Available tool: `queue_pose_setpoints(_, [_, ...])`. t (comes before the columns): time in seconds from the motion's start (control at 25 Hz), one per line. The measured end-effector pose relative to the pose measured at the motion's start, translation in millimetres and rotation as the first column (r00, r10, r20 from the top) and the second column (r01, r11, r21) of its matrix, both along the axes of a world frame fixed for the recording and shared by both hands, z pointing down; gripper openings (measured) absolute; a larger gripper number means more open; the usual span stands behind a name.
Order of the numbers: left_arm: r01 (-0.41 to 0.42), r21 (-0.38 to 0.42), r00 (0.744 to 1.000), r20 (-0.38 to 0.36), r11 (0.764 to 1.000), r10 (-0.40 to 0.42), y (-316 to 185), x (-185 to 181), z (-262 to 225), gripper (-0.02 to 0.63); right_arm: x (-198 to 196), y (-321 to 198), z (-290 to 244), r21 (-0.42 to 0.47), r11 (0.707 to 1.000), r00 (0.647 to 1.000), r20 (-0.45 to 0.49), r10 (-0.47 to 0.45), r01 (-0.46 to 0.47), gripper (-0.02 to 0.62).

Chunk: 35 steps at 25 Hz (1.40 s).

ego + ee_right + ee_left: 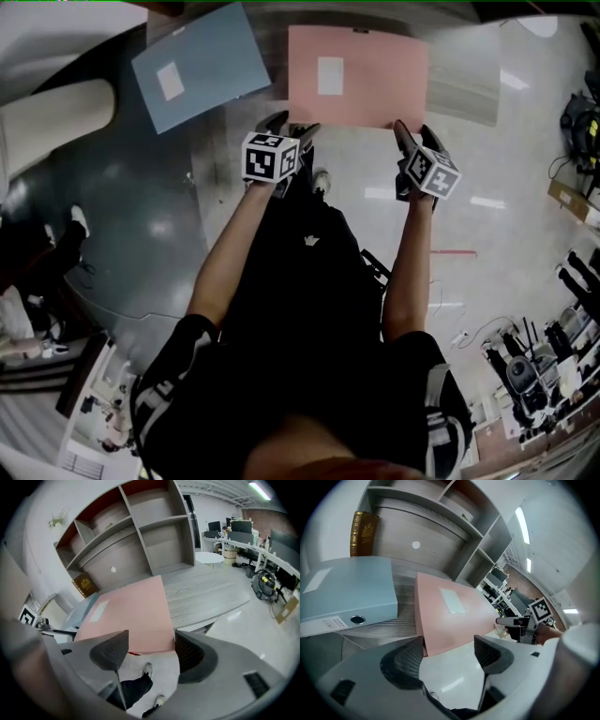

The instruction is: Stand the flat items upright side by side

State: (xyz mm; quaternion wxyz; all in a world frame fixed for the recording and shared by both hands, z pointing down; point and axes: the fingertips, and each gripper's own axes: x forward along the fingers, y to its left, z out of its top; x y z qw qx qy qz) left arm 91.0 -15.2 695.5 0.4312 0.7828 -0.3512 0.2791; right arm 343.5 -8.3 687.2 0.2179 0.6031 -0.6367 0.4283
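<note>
a grey shelf unit (140,536) stands at the back of the wood-grain bench (206,592). a pink folder (361,80) lies flat on the bench, its near edge hanging over the bench's front edge and a white label (330,75) on top. a blue binder (202,66) lies flat just to its left, apart from it. the left claw (291,124) sits at the pink folder's near left corner, jaws apart and not pressing on it. the right claw (415,131) is at the near right corner, jaws likewise apart with the folder's edge just ahead of them. a brown book (363,534) stands upright in the shelf.
</note>
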Motion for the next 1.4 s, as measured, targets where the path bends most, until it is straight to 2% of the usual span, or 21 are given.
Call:
queue_pose_setpoints(0.16, [0.016, 0.019, 1.0, -0.017, 1.0, -0.016, 1, -9, -7, 0.334, 6, 3, -8, 0.022, 0.998, 0.998, 0.01, 0.055, -0.055, 0.314])
queue_pose_setpoints(0.28, [0.03, 0.119, 1.0, -0.009, 0.992, -0.029, 7, -22, -35, 0.326, -1, 6, -37, 0.089, 0.996, 0.999, -0.021, 0.028, -0.026, 0.313])
queue_pose_setpoints(0.48, [0.078, 0.327, 0.997, -0.034, 0.942, -0.071, 26, -28, -114, 0.164, -16, 7, -98, 0.231, 0.97, 0.997, -0.056, -0.057, 0.069, 0.313])
queue_pose_setpoints(0.56, [0.117, 0.389, 0.993, -0.063, 0.914, -0.1, 40, -30, -148, 0.097, -27, 13, -120, 0.282, 0.954, 0.995, -0.051, -0.089, 0.1, 0.313])
queue_pose_setpoints(0.68, [0.152, 0.497, 0.986, -0.136, 0.855, -0.096, 65, -26, -205, 0.04, -45, 23, -151, 0.352, 0.923, 0.988, -0.057, -0.142, 0.153, 0.313])
queue_pose_setpoints(0.8, [0.213, 0.575, 0.96, -0.273, 0.79, -0.061, 97, -22, -266, 0.027, -60, 38, -171, 0.386, 0.9, 0.979, -0.069, -0.19, 0.202, 0.313])
queue_pose_setpoints(0.88, [0.262, 0.604, 0.951, -0.296, 0.753, -0.094, 114, -28, -292, 0.023, -70, 47, -173, 0.383, 0.89, 0.969, -0.104, -0.224, 0.247, 0.313])
queue_pose_setpoints(0.96, [0.298, 0.63, 0.947, -0.291, 0.717, -0.138, 128, -38, -311, 0.023, -84, 56, -168, 0.355, 0.874, 0.94, -0.201, -0.276, 0.333, 0.313])
queue_pose_setpoints(1.0, [0.317, 0.638, 0.943, -0.294, 0.702, -0.158, 134, -43, -318, 0.023, -92, 60, -163, 0.327, 0.859, 0.909, -0.275, -0.313, 0.394, 0.313])
queue_pose_setpoints(1.04, [0.334, 0.641, 0.938, -0.3, 0.691, -0.175, 140, -47, -324, 0.023, -101, 64, -156, 0.286, 0.837, 0.861, -0.364, -0.356, 0.467, 0.313])
queue_pose_setpoints(1.08, [0.346, 0.643, 0.934, -0.304, 0.683, -0.188, 144, -50, -328, 0.023, -110, 67, -148, 0.229, 0.808, 0.791, -0.462, -0.401, 0.543, 0.314])
queue_pose_setpoints(1.12, [0.353, 0.644, 0.932, -0.304, 0.679, -0.197, 147, -53, -331, 0.023, -119, 69, -138, 0.156, 0.774, 0.702, -0.557, -0.444, 0.613, 0.314])
queue_pose_setpoints(1.2, [0.354, 0.647, 0.933, -0.294, 0.676, -0.208, 150, -57, -332, 0.023, -134, 71, -115, -0.007, 0.708, 0.5, -0.702, -0.506, 0.707, 0.319])
queue_pose_setpoints(1.24, [0.355, 0.648, 0.933, -0.291, 0.674, -0.212, 151, -59, -332, 0.023, -141, 71, -104, -0.079, 0.68, 0.41, -0.745, -0.527, 0.729, 0.321])
queue_pose_setpoints(1.28, [0.357, 0.647, 0.933, -0.29, 0.674, -0.215, 151, -61, -331, 0.023, -147, 71, -93, -0.137, 0.656, 0.338, -0.769, -0.543, 0.742, 0.322])
queue_pose_setpoints(1.32, [0.359, 0.646, 0.932, -0.292, 0.673, -0.216, 150, -63, -329, 0.023, -152, 70, -83, -0.18, 0.637, 0.283, -0.783, -0.554, 0.749, 0.322])
queue_pose_setpoints(1.4, [0.362, 0.646, 0.93, -0.298, 0.672, -0.214, 148, -67, -327, 0.023, -162, 64, -65, -0.238, 0.609, 0.205, -0.798, -0.567, 0.756, 0.322])
